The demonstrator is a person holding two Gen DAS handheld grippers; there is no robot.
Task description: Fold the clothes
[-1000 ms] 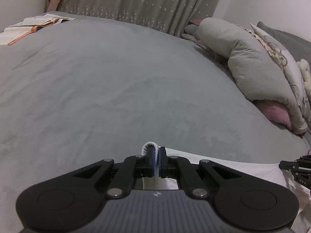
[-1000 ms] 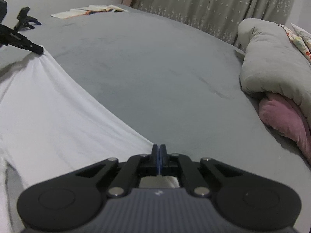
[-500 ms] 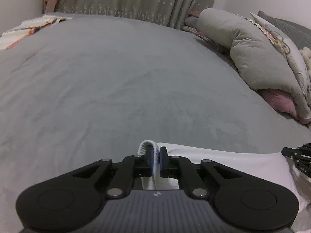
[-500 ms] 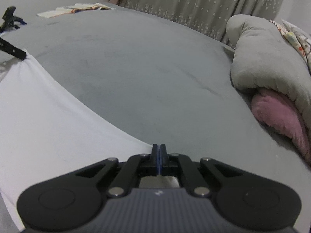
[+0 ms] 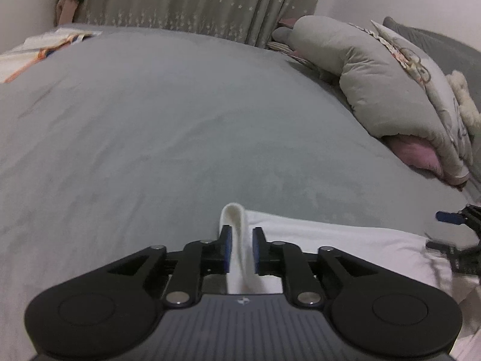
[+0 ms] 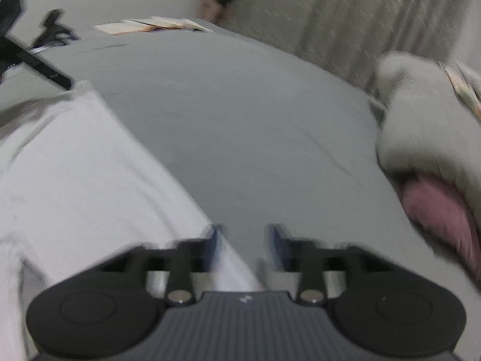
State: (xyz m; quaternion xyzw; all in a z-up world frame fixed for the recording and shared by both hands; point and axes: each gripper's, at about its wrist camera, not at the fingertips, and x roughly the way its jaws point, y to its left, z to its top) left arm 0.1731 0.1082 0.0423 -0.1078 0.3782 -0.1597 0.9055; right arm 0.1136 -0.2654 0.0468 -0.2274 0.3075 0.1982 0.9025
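Observation:
A white garment (image 5: 330, 240) lies spread on the grey bed (image 5: 150, 120). My left gripper (image 5: 242, 248) has its jaws opening. A raised fold of the garment's edge stands loosely between the blue pads, with a gap on the right side. In the right wrist view, which is blurred, the garment (image 6: 75, 180) stretches away to the left. My right gripper (image 6: 245, 240) has its jaws opening wide, and the garment's corner lies under them, unclamped. Each gripper shows in the other's view: the right gripper (image 5: 457, 240) at the far right, the left gripper (image 6: 45, 69) at the upper left.
A bunched grey duvet (image 5: 375, 90) with a pink pillow (image 5: 418, 153) under it lies along the bed's right side. An open book (image 5: 39, 48) rests at the far left corner. A starred grey curtain (image 5: 195, 0) hangs behind the bed.
Both grippers were clamped on the garment's edge. The left jaws have parted a little around the fold. The right jaws have sprung wide, let go of the corner, and that view has shifted and blurred.

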